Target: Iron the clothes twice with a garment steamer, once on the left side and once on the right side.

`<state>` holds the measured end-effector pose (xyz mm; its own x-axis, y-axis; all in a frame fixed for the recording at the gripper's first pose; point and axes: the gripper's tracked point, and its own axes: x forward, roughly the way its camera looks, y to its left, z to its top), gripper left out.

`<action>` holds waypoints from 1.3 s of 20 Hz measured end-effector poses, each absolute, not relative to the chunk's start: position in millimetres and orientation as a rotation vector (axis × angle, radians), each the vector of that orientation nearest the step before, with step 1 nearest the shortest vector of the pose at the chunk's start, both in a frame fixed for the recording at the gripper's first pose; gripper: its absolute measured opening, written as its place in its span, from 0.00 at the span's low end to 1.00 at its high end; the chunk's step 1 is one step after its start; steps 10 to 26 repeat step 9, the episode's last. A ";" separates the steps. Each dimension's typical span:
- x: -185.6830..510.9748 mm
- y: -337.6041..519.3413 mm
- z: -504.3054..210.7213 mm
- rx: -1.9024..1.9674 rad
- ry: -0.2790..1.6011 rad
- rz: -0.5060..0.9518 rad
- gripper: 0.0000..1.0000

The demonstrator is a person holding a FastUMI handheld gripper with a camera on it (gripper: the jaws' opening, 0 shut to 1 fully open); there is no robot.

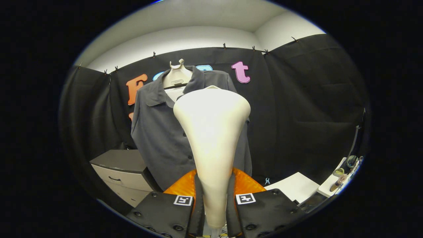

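My gripper [214,205] is shut on the handle of a cream garment steamer [211,132], with both fingers pressing its narrow neck. The steamer rises between the fingers and widens to a broad head pointing away from me. Beyond it, a dark grey buttoned shirt [158,129] hangs on a pale mannequin bust [176,77] against the black cloth wall. The steamer head is level with the shirt's upper front, to the right of the button line, and covers that part of the shirt. I cannot tell whether the head touches the fabric.
A grey drawer cabinet [120,170] stands low beside the shirt's left side. A white tabletop [295,186] lies to the right below the shirt, with small items [343,173] on a ledge further right.
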<state>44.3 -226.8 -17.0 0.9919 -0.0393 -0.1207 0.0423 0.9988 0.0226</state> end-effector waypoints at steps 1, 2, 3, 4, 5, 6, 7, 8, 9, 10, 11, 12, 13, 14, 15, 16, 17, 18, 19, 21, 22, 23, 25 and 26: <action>40.8 -226.4 -17.6 0.024 0.126 -0.043 0.34; 37.5 -225.4 -16.7 0.024 0.125 -0.043 0.34; 34.8 -223.6 -15.7 0.022 0.124 -0.041 0.34; 32.4 -221.7 -14.1 0.018 0.120 -0.037 0.34; 31.3 -219.7 -12.1 0.018 0.116 -0.034 0.34; 31.2 -217.6 -10.2 0.020 0.111 -0.028 0.34; 31.8 -214.2 -7.3 0.023 0.106 -0.022 0.34; 31.5 -211.8 -4.9 0.020 0.104 -0.014 0.34; 30.5 -209.5 -2.3 0.009 0.103 -0.007 0.34; 30.5 -209.5 -2.3 0.009 0.103 -0.007 0.34; 30.5 -209.5 -2.3 0.009 0.103 -0.007 0.34; 30.5 -209.5 -2.3 0.009 0.103 -0.007 0.34; 30.5 -209.5 -2.3 0.009 0.103 -0.007 0.34; 30.5 -209.5 -2.3 0.009 0.103 -0.007 0.34; 30.5 -209.5 -2.3 0.009 0.103 -0.007 0.34; 30.5 -209.5 -2.3 0.009 0.103 -0.007 0.34; 30.5 -209.5 -2.3 0.009 0.103 -0.007 0.34; 30.5 -209.5 -2.3 0.009 0.103 -0.007 0.34; 30.5 -209.5 -2.3 0.009 0.103 -0.007 0.34; 30.5 -209.5 -2.3 0.009 0.103 -0.007 0.34; 30.5 -209.5 -2.3 0.009 0.103 -0.007 0.34; 30.5 -209.5 -2.3 0.009 0.103 -0.007 0.34; 30.5 -209.5 -2.3 0.009 0.103 -0.007 0.34; 30.5 -209.5 -2.3 0.009 0.103 -0.007 0.34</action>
